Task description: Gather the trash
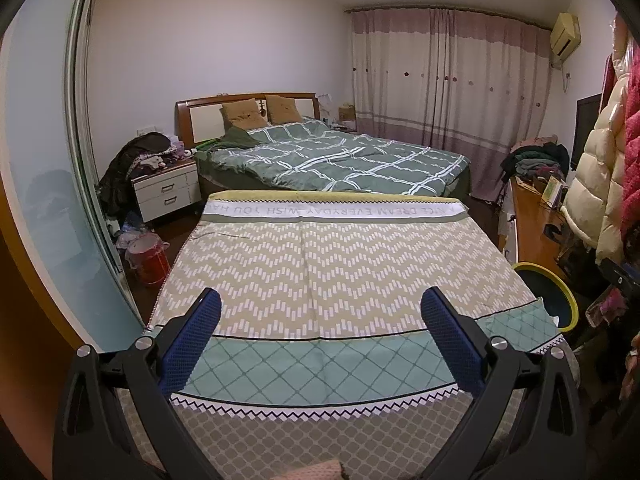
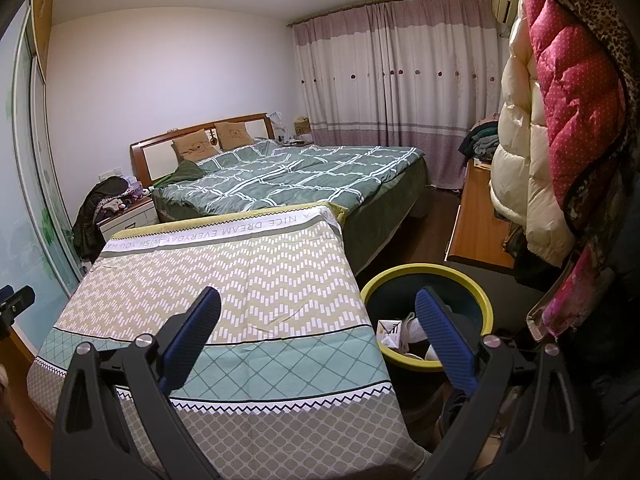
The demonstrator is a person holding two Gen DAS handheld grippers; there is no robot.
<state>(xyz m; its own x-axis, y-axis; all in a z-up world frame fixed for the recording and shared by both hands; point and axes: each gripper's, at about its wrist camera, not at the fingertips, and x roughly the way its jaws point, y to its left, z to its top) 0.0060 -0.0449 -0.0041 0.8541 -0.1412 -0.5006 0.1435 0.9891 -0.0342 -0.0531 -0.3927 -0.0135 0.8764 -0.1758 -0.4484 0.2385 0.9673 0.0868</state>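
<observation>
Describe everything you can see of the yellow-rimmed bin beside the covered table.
The bin is round, with a bright yellow rim and dark inner wall, seemingly plastic. It stands upright and open on the floor at the covered table's right corner. Inside lie a small white carton and crumpled white items.

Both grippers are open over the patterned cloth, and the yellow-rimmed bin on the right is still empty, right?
Not quite. The yellow-rimmed bin is not empty: the right wrist view shows a small white carton and other white items inside it. The rest holds: the left gripper and the right gripper are both open over the patterned cloth, with the bin to the right.
</observation>
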